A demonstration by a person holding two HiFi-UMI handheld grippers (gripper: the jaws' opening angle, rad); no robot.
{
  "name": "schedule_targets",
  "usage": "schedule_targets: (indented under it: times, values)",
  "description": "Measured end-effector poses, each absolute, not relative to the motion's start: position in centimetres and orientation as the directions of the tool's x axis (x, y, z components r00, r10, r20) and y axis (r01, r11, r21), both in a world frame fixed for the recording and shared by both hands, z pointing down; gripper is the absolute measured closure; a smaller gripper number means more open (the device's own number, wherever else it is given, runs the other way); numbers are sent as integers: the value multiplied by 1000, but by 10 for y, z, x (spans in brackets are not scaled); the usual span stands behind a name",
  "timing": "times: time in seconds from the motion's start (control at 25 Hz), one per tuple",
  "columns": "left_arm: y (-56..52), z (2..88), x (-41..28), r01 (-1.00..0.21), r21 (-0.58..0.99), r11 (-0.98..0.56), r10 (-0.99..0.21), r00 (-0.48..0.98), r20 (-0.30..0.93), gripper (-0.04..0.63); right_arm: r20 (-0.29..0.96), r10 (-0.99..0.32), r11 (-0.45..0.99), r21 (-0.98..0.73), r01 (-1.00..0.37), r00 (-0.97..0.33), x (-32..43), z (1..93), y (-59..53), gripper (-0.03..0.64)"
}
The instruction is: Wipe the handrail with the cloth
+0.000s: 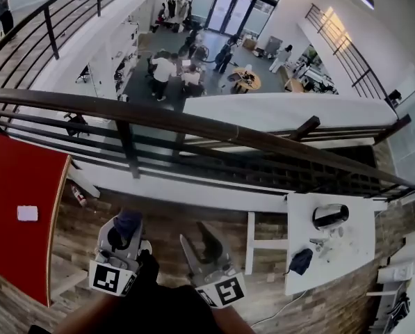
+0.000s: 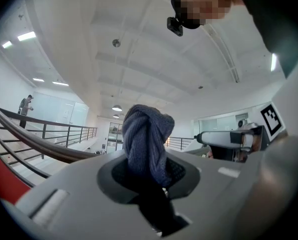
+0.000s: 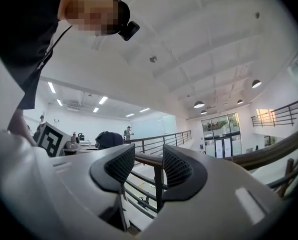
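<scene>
The dark brown handrail (image 1: 214, 127) curves across the head view from left to right, on black posts. Below it, near the bottom edge, my left gripper (image 1: 126, 229) is shut on a bunched dark blue cloth (image 1: 129, 220). In the left gripper view the cloth (image 2: 145, 134) stands up out of the jaws of the left gripper (image 2: 149, 170), with the handrail (image 2: 39, 145) off to the left. My right gripper (image 1: 193, 234) is beside it, open and empty. In the right gripper view, the right gripper (image 3: 148, 166) has a gap between its ribbed pads and the handrail (image 3: 268, 153) lies beyond. Both grippers are clear of the rail.
A red surface (image 1: 19, 207) lies at the left. Past the rail is a drop to a lower floor with a white table (image 1: 332, 256) and several people (image 1: 164, 72). Another railing (image 1: 51, 26) and a person (image 1: 2, 5) are at upper left.
</scene>
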State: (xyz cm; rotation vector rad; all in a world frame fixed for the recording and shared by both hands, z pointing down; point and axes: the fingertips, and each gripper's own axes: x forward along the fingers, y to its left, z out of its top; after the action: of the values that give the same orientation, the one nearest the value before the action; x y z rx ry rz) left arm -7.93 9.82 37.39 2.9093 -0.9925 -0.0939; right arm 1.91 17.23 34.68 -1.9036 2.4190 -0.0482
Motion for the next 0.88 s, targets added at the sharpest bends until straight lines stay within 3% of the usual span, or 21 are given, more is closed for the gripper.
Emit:
schedule_targets:
  times: [0.24, 0.36, 0.6, 0.88]
  values:
    - [66, 367, -56, -594, 71, -802, -597, 802, -31, 522, -59, -938, 345, -105, -933, -341, 2, 337, 126, 398]
    - [58, 376, -49, -598, 102, -795, -600, 800, 14, 522, -55, -915, 403, -159, -901, -399, -3, 336, 108, 319]
    - [37, 359, -28, -614, 90, -784, -618, 785, -33, 522, -14, -832, 551, -135, -823, -555, -18, 332, 71, 308]
    - [36, 358, -3, -571, 32, -820, -571, 817, -82, 521, 18, -777, 622, -140, -771, -630, -27, 335, 55, 291]
